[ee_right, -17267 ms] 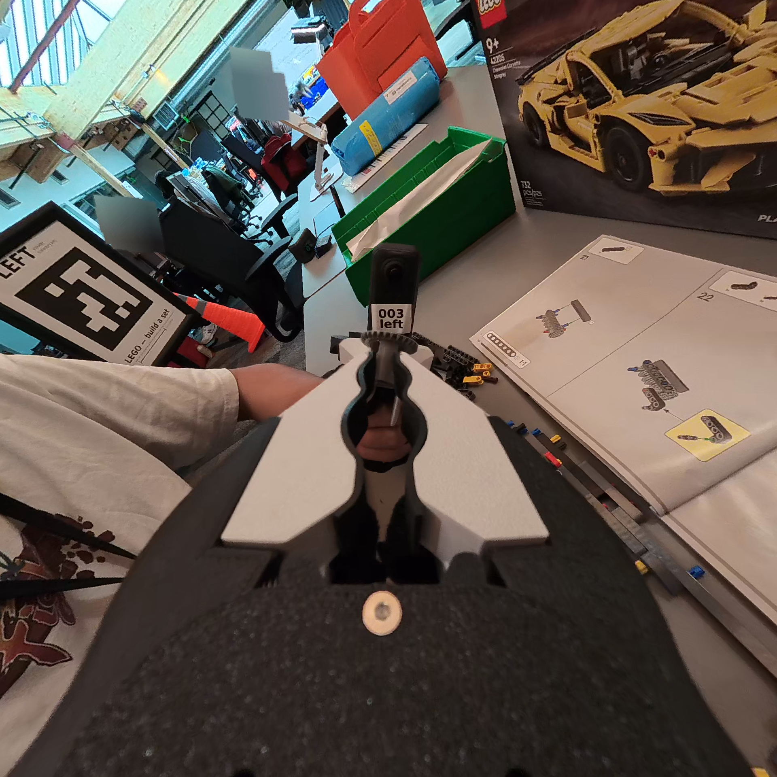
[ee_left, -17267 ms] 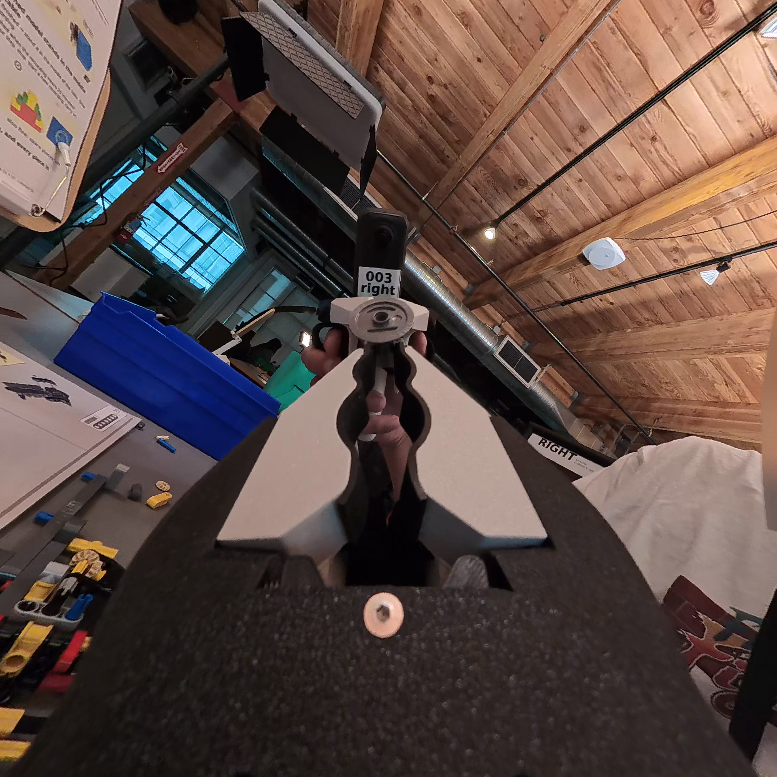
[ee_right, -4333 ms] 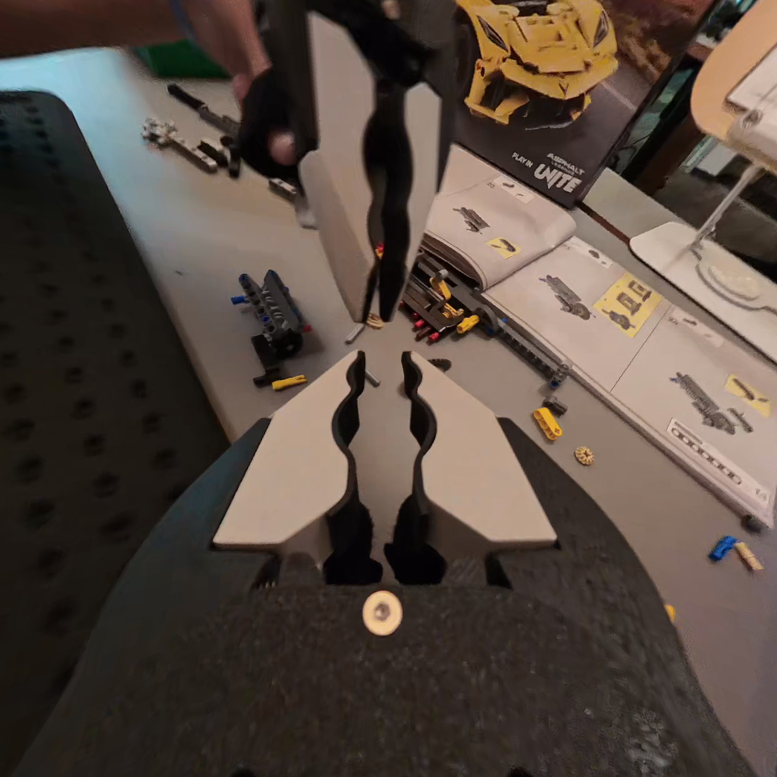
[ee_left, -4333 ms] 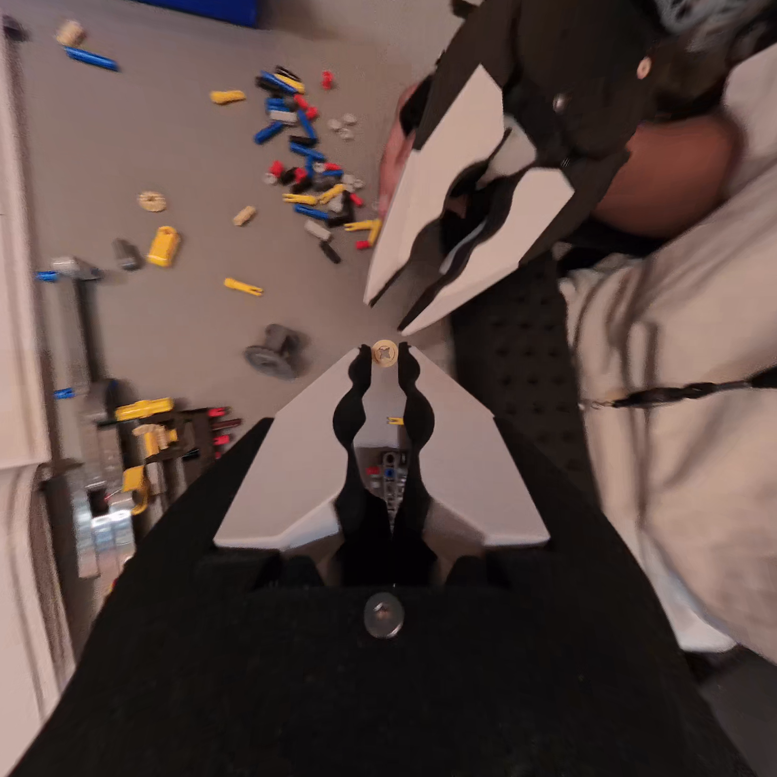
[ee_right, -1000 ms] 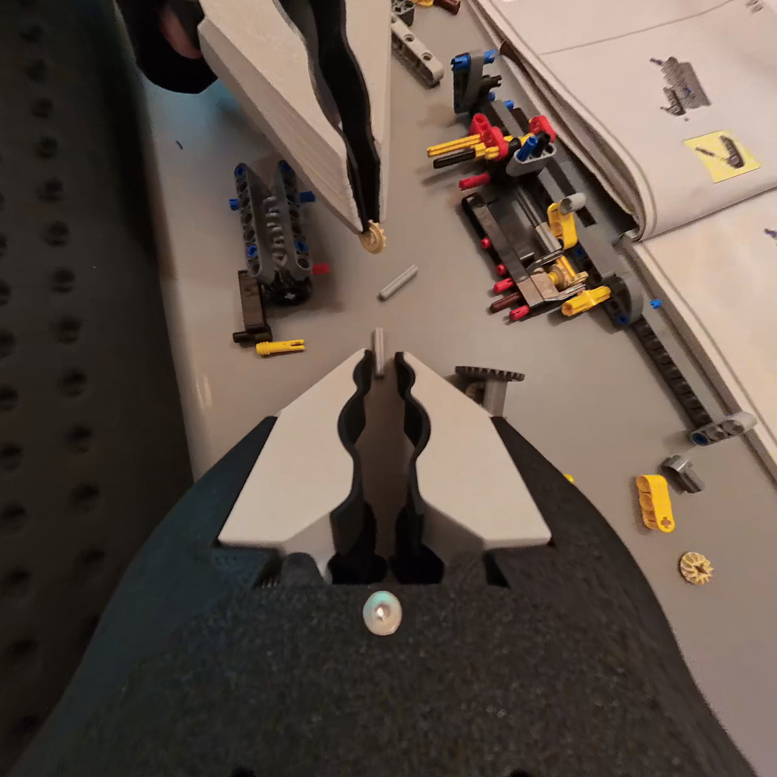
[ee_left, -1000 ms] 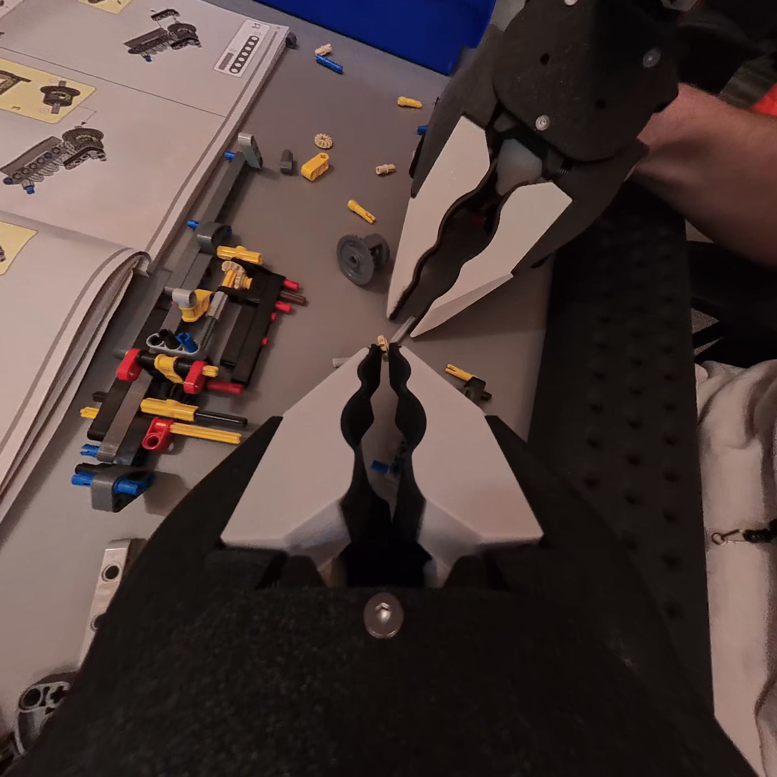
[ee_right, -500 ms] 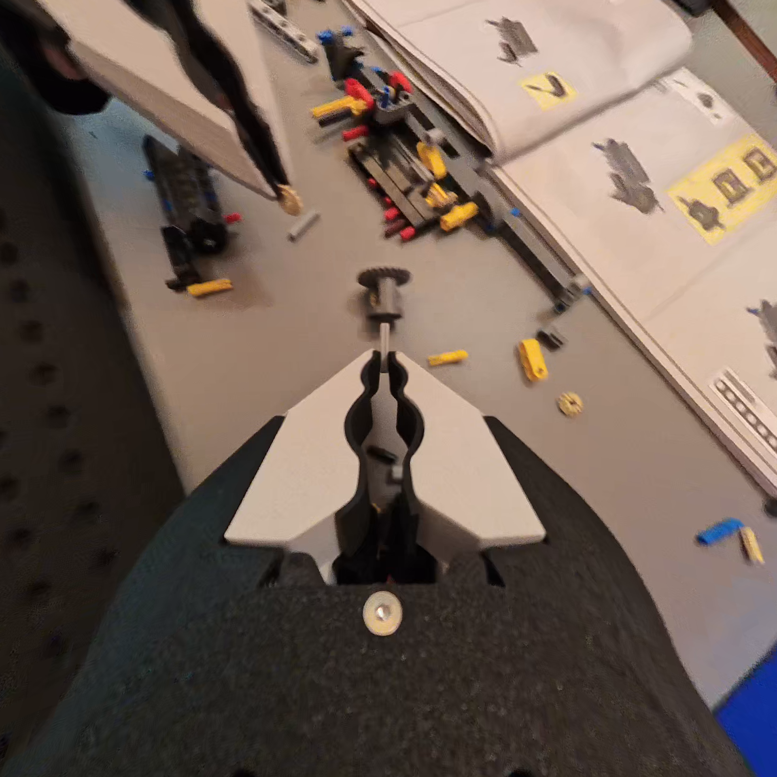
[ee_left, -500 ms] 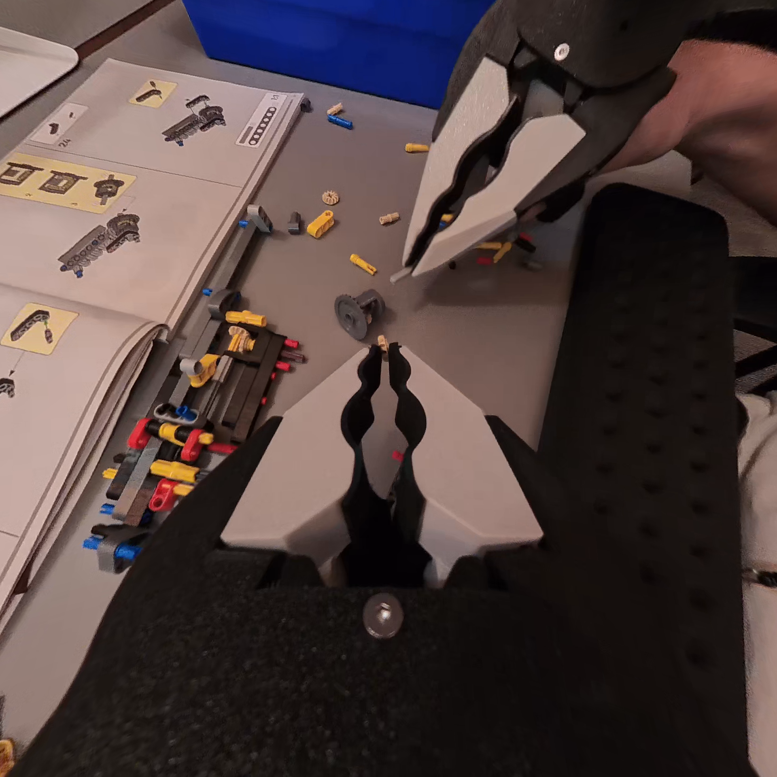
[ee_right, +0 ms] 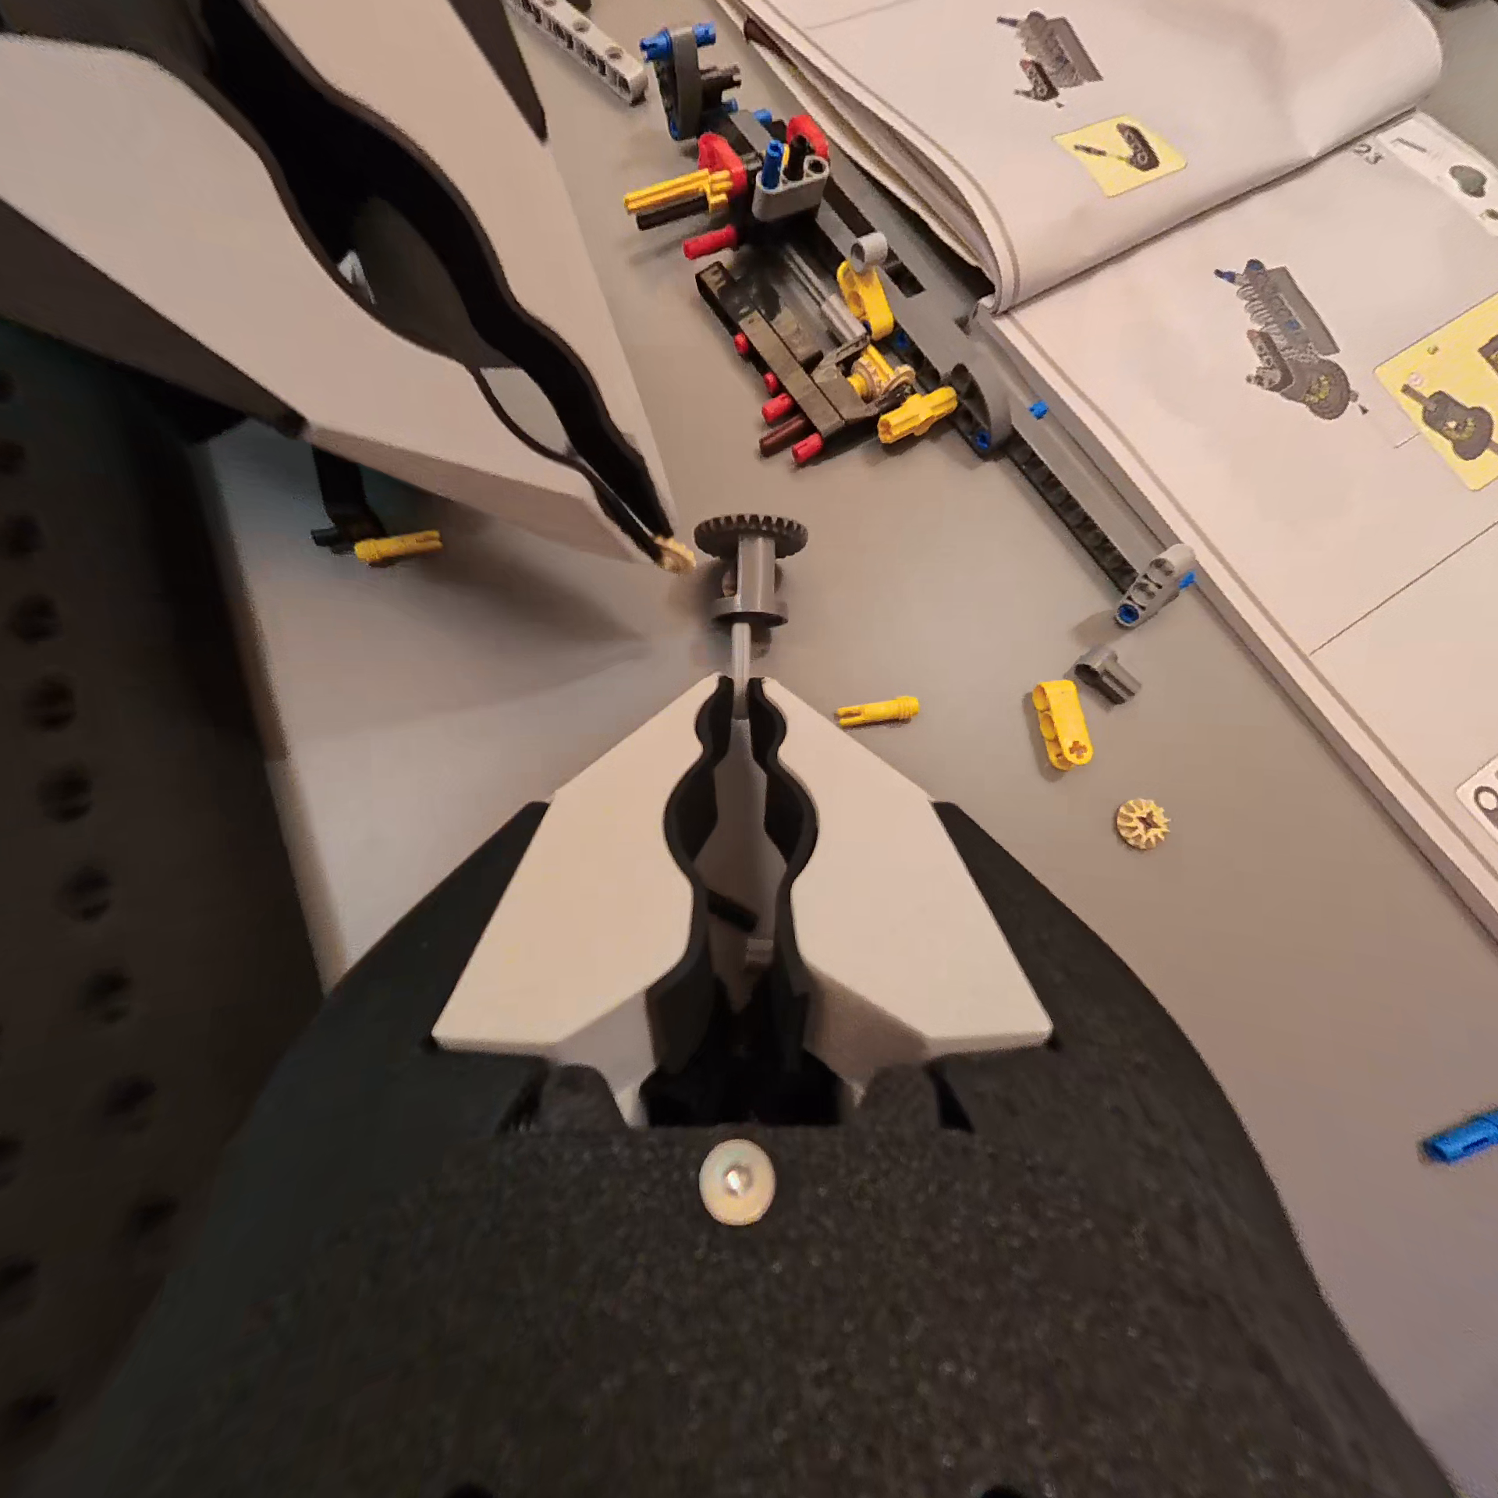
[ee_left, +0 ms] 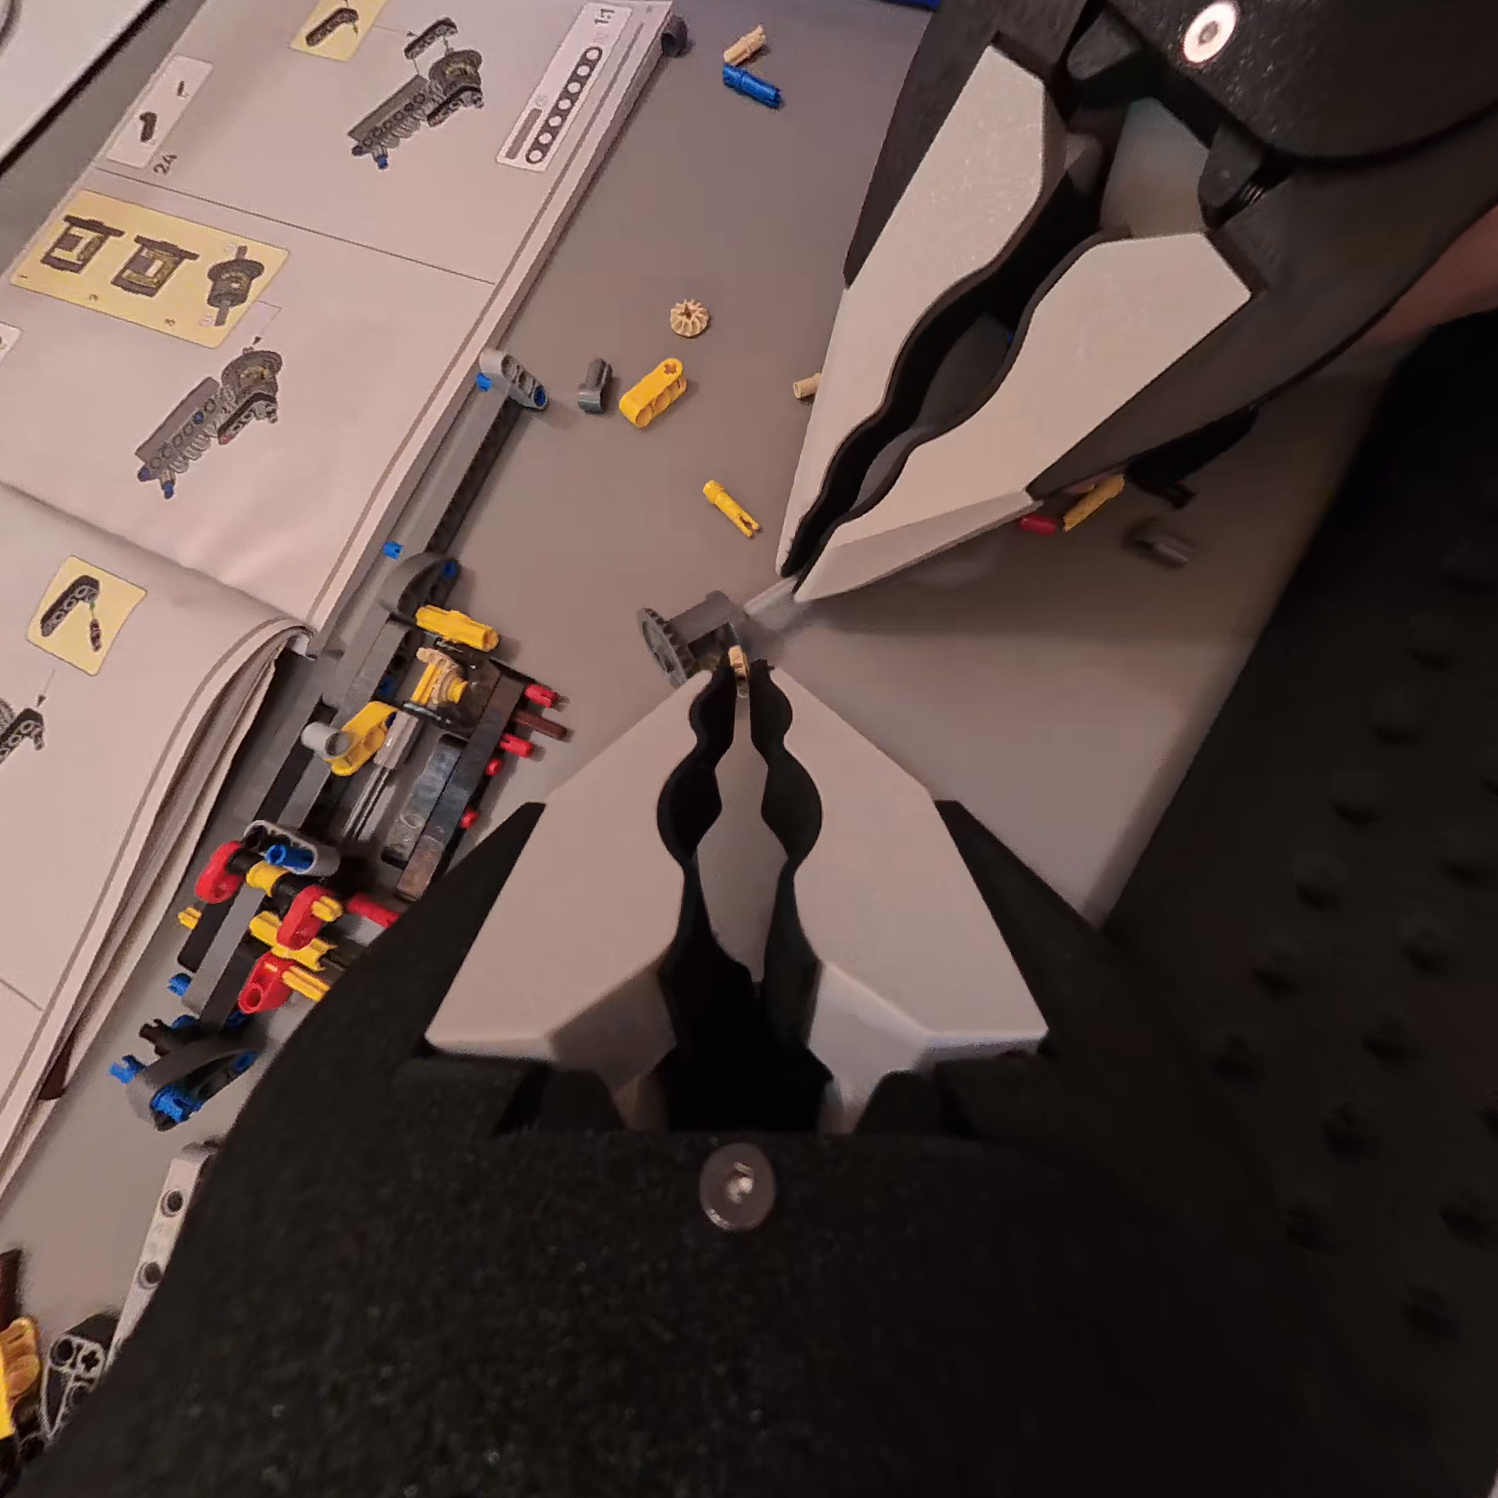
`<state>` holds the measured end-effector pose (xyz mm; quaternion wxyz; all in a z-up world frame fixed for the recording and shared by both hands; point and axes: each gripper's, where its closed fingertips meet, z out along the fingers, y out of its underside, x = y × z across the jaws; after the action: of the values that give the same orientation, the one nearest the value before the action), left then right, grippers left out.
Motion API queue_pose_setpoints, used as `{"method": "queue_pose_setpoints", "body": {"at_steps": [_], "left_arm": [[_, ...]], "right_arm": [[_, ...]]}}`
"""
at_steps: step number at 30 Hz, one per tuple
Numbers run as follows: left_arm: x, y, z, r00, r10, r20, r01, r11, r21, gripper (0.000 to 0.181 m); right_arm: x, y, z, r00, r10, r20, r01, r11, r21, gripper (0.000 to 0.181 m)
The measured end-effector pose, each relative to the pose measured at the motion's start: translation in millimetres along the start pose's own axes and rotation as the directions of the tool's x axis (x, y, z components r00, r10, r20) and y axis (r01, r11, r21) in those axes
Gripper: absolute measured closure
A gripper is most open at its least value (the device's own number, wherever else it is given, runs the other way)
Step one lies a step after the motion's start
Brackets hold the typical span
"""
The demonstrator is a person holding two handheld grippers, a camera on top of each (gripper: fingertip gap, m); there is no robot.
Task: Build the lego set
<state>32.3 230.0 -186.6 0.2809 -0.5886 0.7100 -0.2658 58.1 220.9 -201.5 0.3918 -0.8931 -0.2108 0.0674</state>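
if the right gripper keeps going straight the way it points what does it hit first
Most likely the dark grey gear piece. The right gripper is shut on a thin grey axle whose far end already meets that piece's collar, so the axle would push into it, though depth is hard to judge.

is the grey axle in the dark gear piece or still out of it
In: the thin grey axle, pinched by the right gripper, meets the collar of the dark grey gear piece.

Non-task surroundings noted.
A grey flat tabletop (ee_left: 1013, 713) bore the work; a black perforated foam mat (ee_left: 1337, 892) lay along its near edge, touching it in both views.
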Motion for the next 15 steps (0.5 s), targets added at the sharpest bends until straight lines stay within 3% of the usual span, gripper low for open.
{"method": "queue_pose_setpoints", "body": {"at_steps": [15], "left_arm": [[0.3,7.6,8.4,0.998,-0.012,0.059,0.015,0.998,-0.059,0.179]], "right_arm": [[-1.5,3.2,-0.1,1.000,0.003,0.005,-0.002,1.000,-0.011,0.178]]}}
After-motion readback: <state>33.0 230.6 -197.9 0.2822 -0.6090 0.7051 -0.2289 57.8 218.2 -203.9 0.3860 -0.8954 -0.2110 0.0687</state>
